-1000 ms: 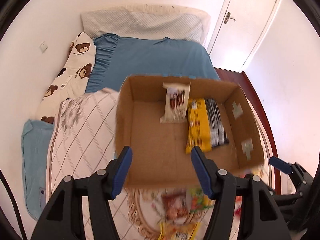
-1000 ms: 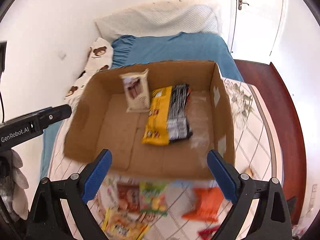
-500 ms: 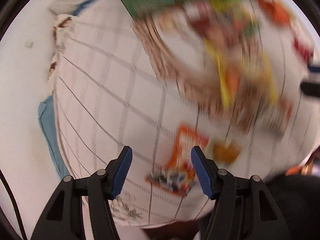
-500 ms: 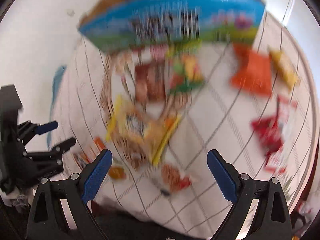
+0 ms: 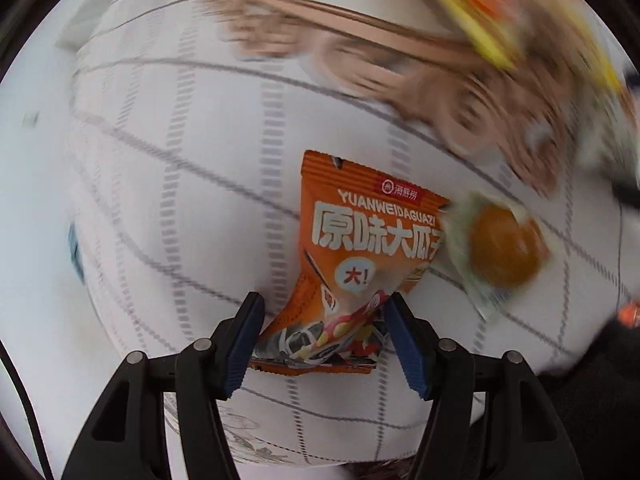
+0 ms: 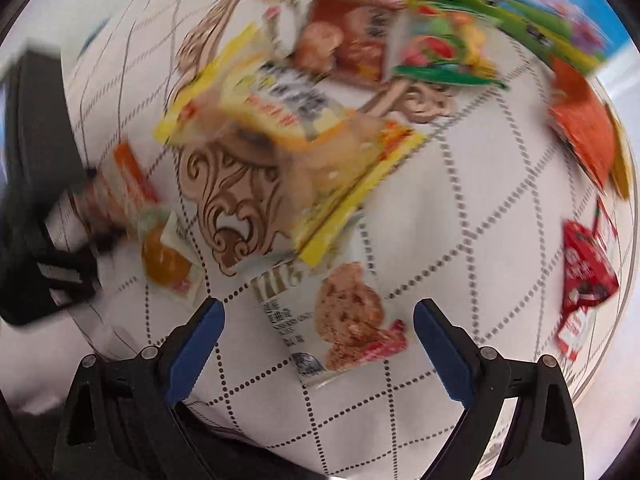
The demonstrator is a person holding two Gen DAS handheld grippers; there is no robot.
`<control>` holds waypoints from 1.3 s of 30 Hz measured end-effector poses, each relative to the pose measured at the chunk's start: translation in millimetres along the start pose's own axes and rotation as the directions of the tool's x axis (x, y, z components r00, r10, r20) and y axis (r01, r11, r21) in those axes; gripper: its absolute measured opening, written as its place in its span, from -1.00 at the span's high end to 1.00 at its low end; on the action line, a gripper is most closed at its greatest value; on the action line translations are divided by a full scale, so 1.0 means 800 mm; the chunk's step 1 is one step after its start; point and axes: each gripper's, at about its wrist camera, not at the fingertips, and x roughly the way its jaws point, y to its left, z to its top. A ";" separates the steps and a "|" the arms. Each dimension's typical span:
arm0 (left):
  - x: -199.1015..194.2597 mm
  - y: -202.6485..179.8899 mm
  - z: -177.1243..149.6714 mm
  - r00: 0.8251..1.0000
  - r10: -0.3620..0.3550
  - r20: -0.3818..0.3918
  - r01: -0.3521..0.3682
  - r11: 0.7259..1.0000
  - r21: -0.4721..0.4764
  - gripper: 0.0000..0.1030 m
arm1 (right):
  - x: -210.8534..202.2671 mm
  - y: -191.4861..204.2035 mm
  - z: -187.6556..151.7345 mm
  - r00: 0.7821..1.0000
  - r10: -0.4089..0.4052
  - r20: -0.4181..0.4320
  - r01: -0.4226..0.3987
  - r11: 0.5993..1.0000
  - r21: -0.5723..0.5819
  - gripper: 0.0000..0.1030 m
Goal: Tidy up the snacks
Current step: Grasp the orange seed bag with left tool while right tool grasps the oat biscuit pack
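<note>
Quilted grid bedspread; left jaws straddle crinkled orange foil packet, right jaws spread.

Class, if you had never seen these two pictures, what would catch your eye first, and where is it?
The orange seed packet stands out first, its lower end between the open left gripper fingers. Beside it lies a clear-wrapped round orange snack. In the right view, a cookie packet lies before the open right gripper.

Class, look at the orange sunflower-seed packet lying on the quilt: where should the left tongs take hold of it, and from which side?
Grip the orange sunflower-seed packet at its near, crumpled bottom end, coming from that end along its length. It lies flat, and the left tongs are open and already straddle that narrowed end. This approach also stays clear of the wrapped pastry overlapping its far right corner.
</note>
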 end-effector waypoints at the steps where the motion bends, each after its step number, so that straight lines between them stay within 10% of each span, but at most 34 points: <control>1: -0.001 0.014 0.002 1.000 -0.011 0.005 0.011 0.998 -0.054 -0.15 | 0.003 0.005 0.000 1.000 -0.017 -0.001 0.017 1.000 -0.017 -0.86; 6: 0.006 0.064 0.000 0.992 -0.125 0.018 0.126 0.958 -0.256 -0.34 | 0.020 0.014 0.001 0.999 -0.041 -0.015 0.040 0.999 -0.016 -0.86; 14: 0.011 0.015 0.011 0.995 -0.096 0.038 0.102 0.972 -0.213 -0.54 | 0.035 0.027 0.000 0.996 -0.094 -0.007 0.094 0.995 -0.023 -0.84; 22: 0.007 -0.016 0.030 0.994 -0.097 0.048 0.105 0.977 -0.187 -0.50 | 0.027 0.038 -0.036 0.996 -0.073 0.055 0.071 0.997 0.028 -0.27; 29: 0.023 0.074 -0.003 0.953 -0.289 0.087 0.286 0.775 -0.564 -0.48 | 0.015 -0.022 -0.049 0.988 0.150 0.023 -0.150 0.939 0.310 -0.27; 34: -0.019 0.061 0.003 0.967 -0.235 0.098 0.254 0.857 -0.449 -0.48 | -0.013 -0.034 -0.022 0.984 0.180 -0.003 -0.171 0.942 0.288 -0.40; 39: 0.037 0.030 0.033 0.981 -0.169 -0.091 0.120 0.911 -0.394 -0.48 | -0.018 0.008 -0.004 0.991 0.127 -0.035 -0.114 0.961 0.254 -0.46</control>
